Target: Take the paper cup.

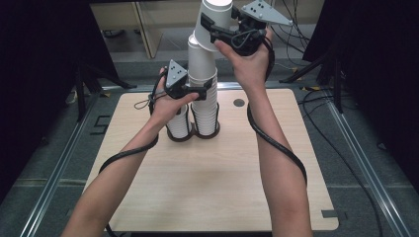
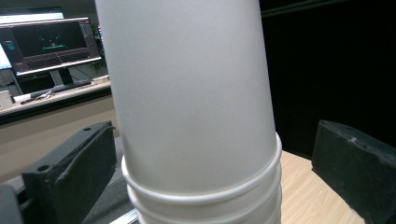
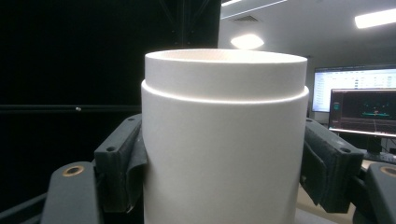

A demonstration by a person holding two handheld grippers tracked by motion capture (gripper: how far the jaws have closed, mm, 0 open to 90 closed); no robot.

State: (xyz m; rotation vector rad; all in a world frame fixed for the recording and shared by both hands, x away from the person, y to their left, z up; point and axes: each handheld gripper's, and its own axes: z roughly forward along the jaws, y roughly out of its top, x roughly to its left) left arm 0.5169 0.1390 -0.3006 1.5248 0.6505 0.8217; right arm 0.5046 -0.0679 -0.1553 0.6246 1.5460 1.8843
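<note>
Clamped between the right gripper's (image 1: 221, 29) jaws, the top cup (image 1: 213, 22) tilts free. Below it, the left gripper (image 1: 197, 94) stands open, pads off the stack (image 1: 203, 84) between them, perhaps to steady it.

I read the cups (image 1: 203, 89) as matt white paper, smooth-walled with rolled rims. Table (image 1: 207, 173) is pale wood-grain laminate, low sheen. Gripper pads (image 2: 74, 172) look like rough black foam, frayed edges.

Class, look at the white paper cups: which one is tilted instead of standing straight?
The topmost cup, clamped by the right gripper. It leans left above the tall stack, while the cups in the stacks below stand upright, nested.
</note>
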